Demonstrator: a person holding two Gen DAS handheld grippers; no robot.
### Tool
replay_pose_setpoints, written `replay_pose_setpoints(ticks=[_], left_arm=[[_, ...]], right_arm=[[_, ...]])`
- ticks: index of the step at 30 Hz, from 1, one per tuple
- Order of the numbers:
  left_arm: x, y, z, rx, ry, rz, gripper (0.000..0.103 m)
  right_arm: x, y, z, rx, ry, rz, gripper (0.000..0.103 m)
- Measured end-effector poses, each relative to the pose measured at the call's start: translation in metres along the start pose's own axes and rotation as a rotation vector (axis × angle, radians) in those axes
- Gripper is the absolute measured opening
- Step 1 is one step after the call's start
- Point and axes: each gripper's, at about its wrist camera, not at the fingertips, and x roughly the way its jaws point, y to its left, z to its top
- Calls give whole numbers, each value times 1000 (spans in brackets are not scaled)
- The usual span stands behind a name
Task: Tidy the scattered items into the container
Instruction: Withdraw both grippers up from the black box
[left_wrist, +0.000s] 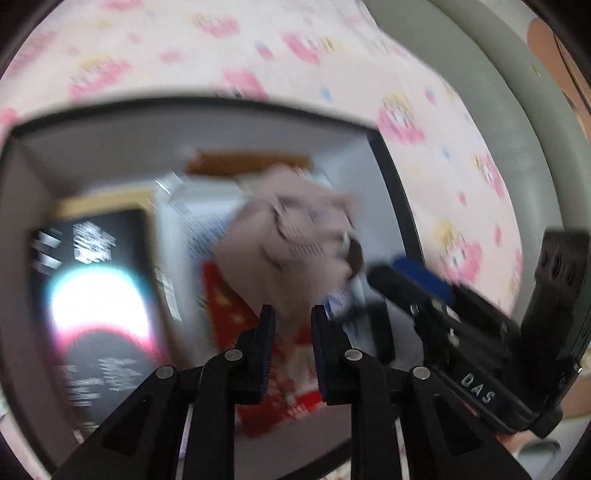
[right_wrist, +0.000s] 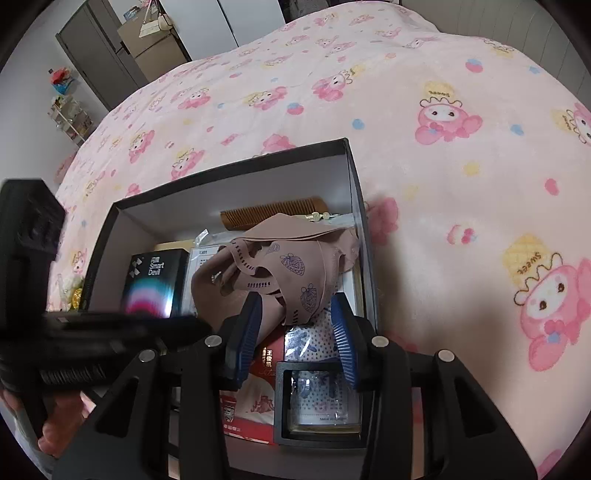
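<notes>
A black box with a pale lining (right_wrist: 236, 173) stands on the pink bed. Inside lie a wooden comb (right_wrist: 269, 216), a black "Smart Devil" pack (right_wrist: 155, 280), a red packet (right_wrist: 266, 354), a small framed card (right_wrist: 317, 402) and a crumpled mauve cloth (right_wrist: 273, 262) on top. My right gripper (right_wrist: 291, 328) hangs over the box, jaws apart, the cloth's lower edge between them. My left gripper (left_wrist: 291, 321) hovers over the same box (left_wrist: 391, 177) with a narrow gap, the blurred cloth (left_wrist: 295, 236) just ahead of its tips.
The pink cartoon-print blanket (right_wrist: 424, 184) surrounds the box. The right gripper shows in the left wrist view (left_wrist: 417, 288); the left one shows at the left of the right wrist view (right_wrist: 92, 332). A grey padded headboard (left_wrist: 480, 92), wardrobes and a shelf (right_wrist: 70, 118) stand beyond.
</notes>
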Motion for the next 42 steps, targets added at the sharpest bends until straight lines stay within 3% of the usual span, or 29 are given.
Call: replay_pose_setpoints(ticks=[2,4,5,7,9,14,18,22,24,26,28,31,34,36,39,42], left_arm=[[7,3,0,-14,-8,65,16],[-1,12,10,-75,-86,178,16],[-9,15,14,-101,-127,193,16],[-25,19,19,-137,-179,118,16],[-26,15,21,-114,-157,53,16],[14,10,33,-70,-3,133,17],[-3,27,49,-123,-97,175,17],[-14,17,45,-52,-98,111,18],[-5,15,52,-31,-95,171,20],[8,18,55,-38,-107,246,20],[5,20,58,-38,-124,262,20],[-20,8,50,25,-218,266,21],[-44,-8,43,72,-301,349,24],[-69,-18,32,91,-353,430,30],[-112,-29,9,103,-426,461,44],[-148,-37,-16,107,-515,489,53]], right_arm=[[0,-1,-5,7,-7,-5,39],[1,0,-5,12,10,2,39],[-1,1,-3,5,11,8,39],[-6,4,3,-20,5,-11,42],[-9,6,11,-49,8,-24,49],[25,8,21,-49,158,53,50],[33,17,27,-94,176,29,49],[35,16,31,-68,178,52,53],[32,20,28,-76,158,47,54],[37,27,27,-116,134,-43,53],[40,34,26,-133,123,-92,52],[25,36,25,-124,50,-107,52],[4,42,26,-96,-31,-153,56],[-12,47,26,-87,-80,-161,61],[-46,59,22,-54,-171,-187,67],[-82,70,13,-24,-242,-180,82]])
